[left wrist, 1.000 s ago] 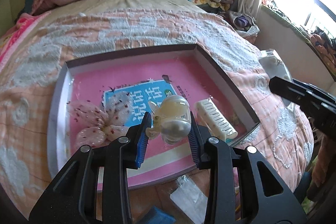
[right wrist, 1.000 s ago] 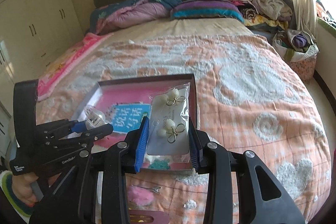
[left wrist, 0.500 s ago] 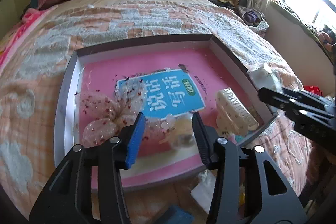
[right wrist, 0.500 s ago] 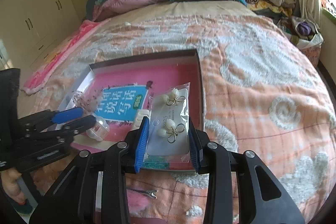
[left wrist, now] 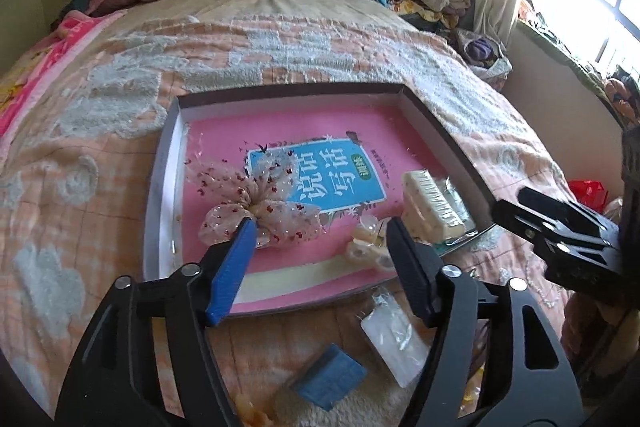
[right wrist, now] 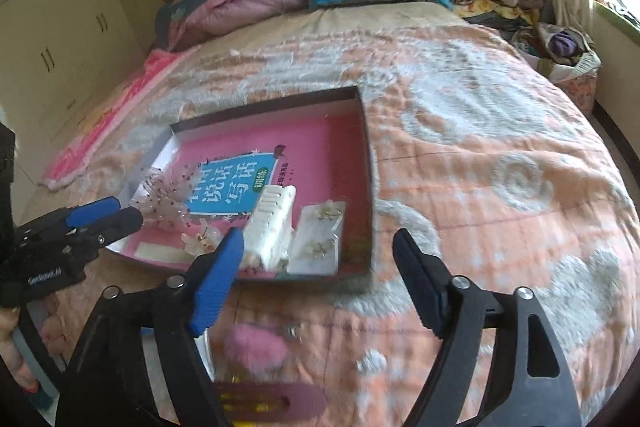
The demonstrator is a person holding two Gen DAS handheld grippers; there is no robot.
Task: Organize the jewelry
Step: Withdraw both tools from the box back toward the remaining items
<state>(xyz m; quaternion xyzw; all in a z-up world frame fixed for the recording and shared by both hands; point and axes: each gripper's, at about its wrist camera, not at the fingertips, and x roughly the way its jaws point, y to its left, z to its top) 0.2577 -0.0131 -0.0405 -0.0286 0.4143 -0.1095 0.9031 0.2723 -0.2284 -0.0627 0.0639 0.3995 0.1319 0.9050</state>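
1. Nearest, on the quilt short of the tray: a blue block [left wrist: 329, 381] and a clear packet [left wrist: 394, 337] in the left wrist view; a pink fluffy piece [right wrist: 256, 345] and a dark red hair clip [right wrist: 268, 397] in the right wrist view. Not yet tidied away, by the look of it.
2. Left gripper [left wrist: 320, 243] angled down over the tray's near edge, jaws opening, nothing between the pads; pale translucent clip [left wrist: 366, 241] lying loose on the pink base just beside the right finger.
3. Right gripper [right wrist: 318, 251] likewise tilted down, jaws opening wide, empty; earring card [right wrist: 320, 241] flat in the tray's near right corner, just beside the white comb clip [right wrist: 272, 223].
4. Step judged: release of two pieces into the tray, both drops apparently done.
5. Next move calls for lifting both grippers clear without snagging anything, then reaching back to the loose pieces on the near quilt.
6. Farther in: sheer spotted bow [left wrist: 256, 205] at the left of the shallow tray [left wrist: 160, 183], partly over the blue label.
7. Farthest: bed [right wrist: 480, 131] with piled bedding and clothes at the headboard.
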